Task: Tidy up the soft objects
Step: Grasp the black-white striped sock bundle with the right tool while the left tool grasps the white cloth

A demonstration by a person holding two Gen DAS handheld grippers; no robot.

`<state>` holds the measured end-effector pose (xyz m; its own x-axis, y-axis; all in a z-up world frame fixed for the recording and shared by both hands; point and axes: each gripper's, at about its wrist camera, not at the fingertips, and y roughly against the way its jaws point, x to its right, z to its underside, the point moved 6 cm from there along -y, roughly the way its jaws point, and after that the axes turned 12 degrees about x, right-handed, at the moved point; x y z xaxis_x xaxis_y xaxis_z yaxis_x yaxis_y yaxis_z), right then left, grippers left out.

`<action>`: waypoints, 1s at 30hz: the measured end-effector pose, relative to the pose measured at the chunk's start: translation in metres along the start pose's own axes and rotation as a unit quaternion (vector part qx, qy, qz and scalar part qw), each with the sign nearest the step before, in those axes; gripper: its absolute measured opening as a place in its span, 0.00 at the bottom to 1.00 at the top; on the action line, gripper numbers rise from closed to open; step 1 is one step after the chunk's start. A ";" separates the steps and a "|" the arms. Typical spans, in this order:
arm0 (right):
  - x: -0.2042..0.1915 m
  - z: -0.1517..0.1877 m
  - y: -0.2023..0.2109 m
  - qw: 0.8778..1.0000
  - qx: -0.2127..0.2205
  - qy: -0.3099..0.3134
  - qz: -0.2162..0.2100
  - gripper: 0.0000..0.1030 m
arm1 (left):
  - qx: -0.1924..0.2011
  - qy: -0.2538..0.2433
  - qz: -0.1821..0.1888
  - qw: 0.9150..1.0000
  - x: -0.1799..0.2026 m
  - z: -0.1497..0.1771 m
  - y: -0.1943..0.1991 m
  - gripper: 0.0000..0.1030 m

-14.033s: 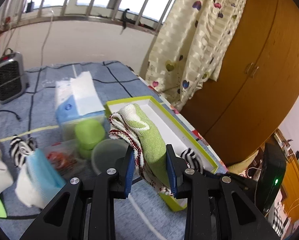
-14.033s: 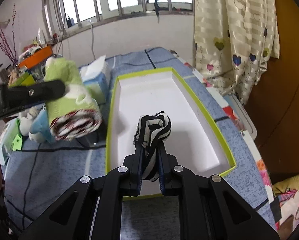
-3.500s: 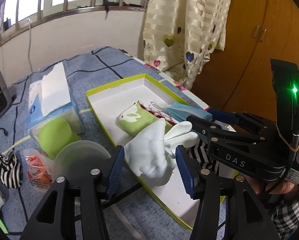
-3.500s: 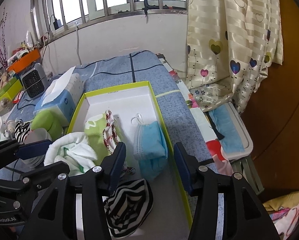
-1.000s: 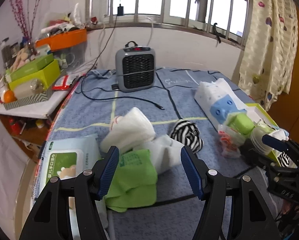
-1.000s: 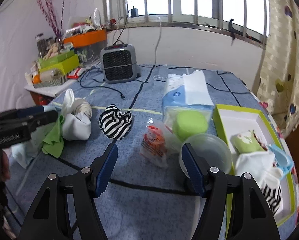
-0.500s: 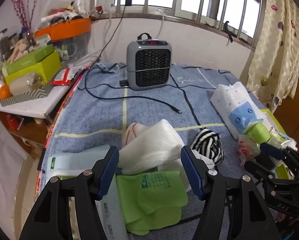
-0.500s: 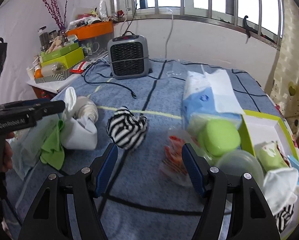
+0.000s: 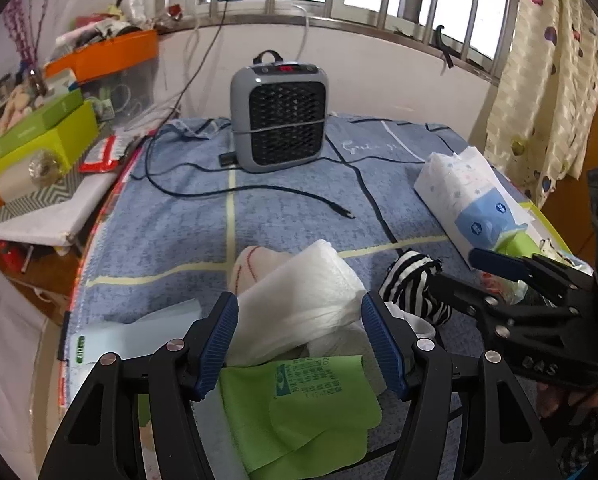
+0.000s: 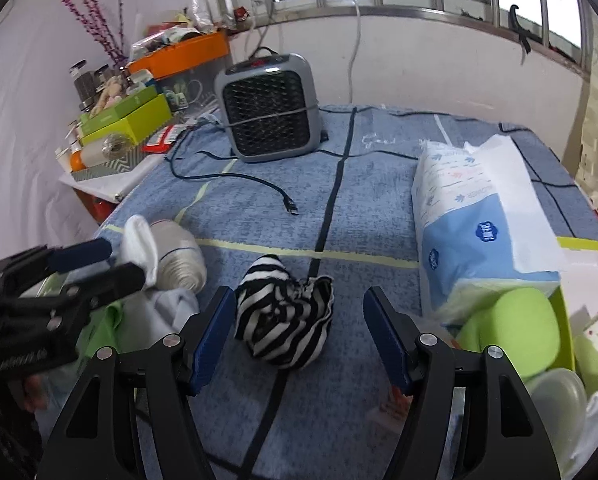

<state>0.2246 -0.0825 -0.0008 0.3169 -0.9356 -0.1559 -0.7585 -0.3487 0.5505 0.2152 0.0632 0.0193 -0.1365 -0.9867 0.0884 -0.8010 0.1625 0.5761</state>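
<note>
I have both grippers open and empty. In the left wrist view, the left gripper [image 9: 299,338] frames a white rolled cloth [image 9: 299,304] at lower centre, pads not pressing it; a green cloth [image 9: 299,396] lies below it. In the right wrist view, the right gripper [image 10: 299,336] straddles the striped sock [image 10: 285,316] at centre, with a clear gap on its right side. The green-rimmed box [image 10: 587,276] at the right edge already holds a few soft items, only partly visible. I judge the task partly done: the striped sock, white cloth and green cloth remain on the blue table cover [image 10: 379,200].
</note>
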 end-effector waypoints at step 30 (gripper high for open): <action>0.003 0.009 -0.026 1.000 -0.030 -0.002 -0.003 0.11 | 0.030 0.028 0.012 0.999 -0.009 -0.005 0.003 0.03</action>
<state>0.2402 -0.0766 -0.0229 0.3187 -0.9339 -0.1621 -0.7216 -0.3499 0.5973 0.2171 0.0729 0.0246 -0.1242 -0.9811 0.1486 -0.8316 0.1846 0.5238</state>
